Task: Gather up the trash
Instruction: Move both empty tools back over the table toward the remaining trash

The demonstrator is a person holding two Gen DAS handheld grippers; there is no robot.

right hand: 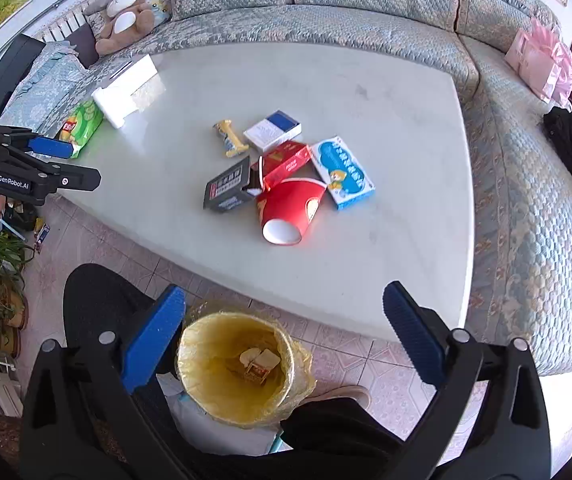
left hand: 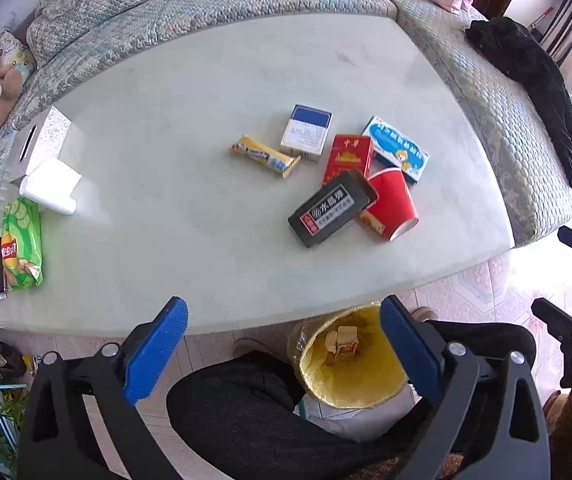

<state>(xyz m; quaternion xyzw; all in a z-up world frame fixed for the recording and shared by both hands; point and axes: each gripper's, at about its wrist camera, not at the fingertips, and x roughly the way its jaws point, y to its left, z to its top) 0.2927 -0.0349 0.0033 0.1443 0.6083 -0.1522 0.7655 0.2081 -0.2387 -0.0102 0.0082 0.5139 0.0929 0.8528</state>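
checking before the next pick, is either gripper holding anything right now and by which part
Nothing is held. The left gripper and right gripper are both open, with only the yellow-lined bin showing between their fingers.

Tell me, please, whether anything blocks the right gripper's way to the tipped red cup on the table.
Nothing visible does. The right gripper is open above the bin, and bare table lies between it and the red cup. The black box and red carton touch the cup's far side only.

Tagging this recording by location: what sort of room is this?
Likely a home living room: a quilted blue-green sofa wraps a pale stone coffee table, with a brown plush toy on the cushions.
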